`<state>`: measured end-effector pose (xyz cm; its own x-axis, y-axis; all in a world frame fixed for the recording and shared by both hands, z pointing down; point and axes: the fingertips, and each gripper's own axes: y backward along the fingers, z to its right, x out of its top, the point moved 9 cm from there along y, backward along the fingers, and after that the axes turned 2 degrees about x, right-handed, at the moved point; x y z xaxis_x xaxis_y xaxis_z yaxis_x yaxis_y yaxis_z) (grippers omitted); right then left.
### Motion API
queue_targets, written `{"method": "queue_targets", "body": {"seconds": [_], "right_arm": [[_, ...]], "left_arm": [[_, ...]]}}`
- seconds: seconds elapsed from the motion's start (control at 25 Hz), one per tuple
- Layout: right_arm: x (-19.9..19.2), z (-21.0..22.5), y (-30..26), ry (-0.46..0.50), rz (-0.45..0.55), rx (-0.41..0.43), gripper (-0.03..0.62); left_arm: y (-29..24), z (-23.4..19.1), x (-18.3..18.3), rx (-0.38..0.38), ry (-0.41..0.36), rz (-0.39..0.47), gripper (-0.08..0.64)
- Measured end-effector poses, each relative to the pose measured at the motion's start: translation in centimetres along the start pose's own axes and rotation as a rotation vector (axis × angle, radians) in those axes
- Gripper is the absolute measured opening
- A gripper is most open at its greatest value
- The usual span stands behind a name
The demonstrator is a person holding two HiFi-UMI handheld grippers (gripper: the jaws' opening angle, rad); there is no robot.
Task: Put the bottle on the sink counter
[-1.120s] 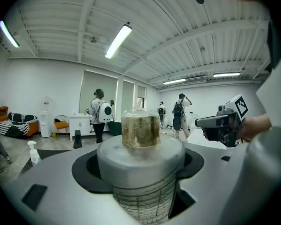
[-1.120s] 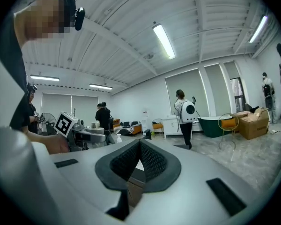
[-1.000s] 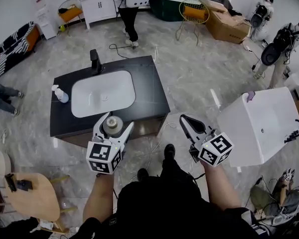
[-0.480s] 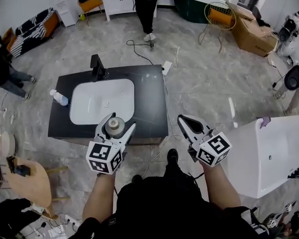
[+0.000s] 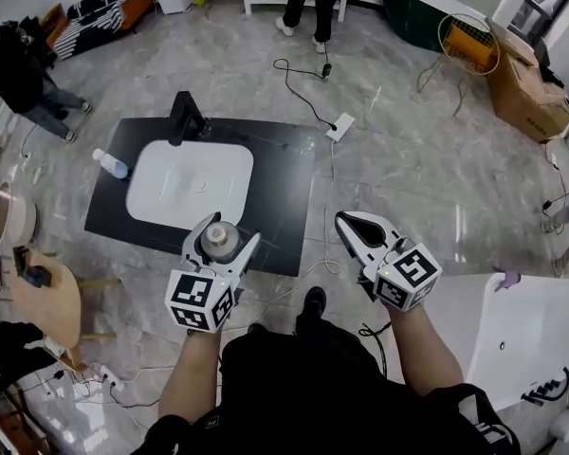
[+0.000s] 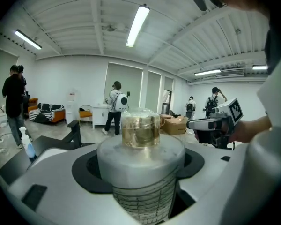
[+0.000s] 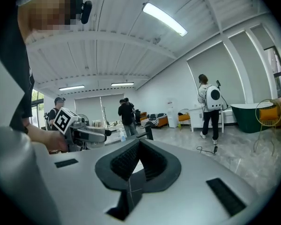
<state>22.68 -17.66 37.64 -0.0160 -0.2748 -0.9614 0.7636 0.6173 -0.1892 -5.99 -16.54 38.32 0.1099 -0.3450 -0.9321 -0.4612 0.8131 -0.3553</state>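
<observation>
My left gripper [image 5: 220, 240] is shut on a grey bottle [image 5: 216, 242] with a gold cap, held upright above the near edge of the black sink counter [image 5: 289, 188]. In the left gripper view the bottle [image 6: 140, 161] fills the space between the jaws, cap [image 6: 140, 130] on top. The counter holds a white basin [image 5: 190, 182] and a black tap [image 5: 186, 117]. My right gripper [image 5: 358, 233] hangs to the right of the counter over the floor, shut with nothing in it; the right gripper view shows its black pads [image 7: 124, 161] closed together.
A spray bottle [image 5: 110, 164] lies at the counter's left end. A cable and power strip [image 5: 339, 126] run across the floor behind the counter. A white bathtub [image 5: 531, 339] is at the right, a round wooden table [image 5: 47, 301] at the left. People stand at the far side and left.
The view has shifted so the counter sits farther left and nearer the grippers. Both grippers keep their pose, the left still holding the bottle.
</observation>
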Motion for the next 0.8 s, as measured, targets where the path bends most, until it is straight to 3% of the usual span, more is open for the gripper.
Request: {"method": "queue_targets", "body": {"seconds": [0.2,0.56,0.8], "right_arm": [[-1.2,-0.8,-0.7,-0.028,-0.020,0.023,0.014],[-3.3,-6.2,-0.3,-0.062,-0.042,0.025,0.014],[-4.4,-5.5,-0.6,-0.056,-0.072,0.039,0.014]], "left_arm": [[0.9,0.8,-1.3,0.009,0.001,-0.002,0.342],[3.1,1.9,-5.4,-0.032,-0.025,-0.020,0.342],[2.2,2.7,-7.2,-0.026,0.004,-0.051,0.342]]}}
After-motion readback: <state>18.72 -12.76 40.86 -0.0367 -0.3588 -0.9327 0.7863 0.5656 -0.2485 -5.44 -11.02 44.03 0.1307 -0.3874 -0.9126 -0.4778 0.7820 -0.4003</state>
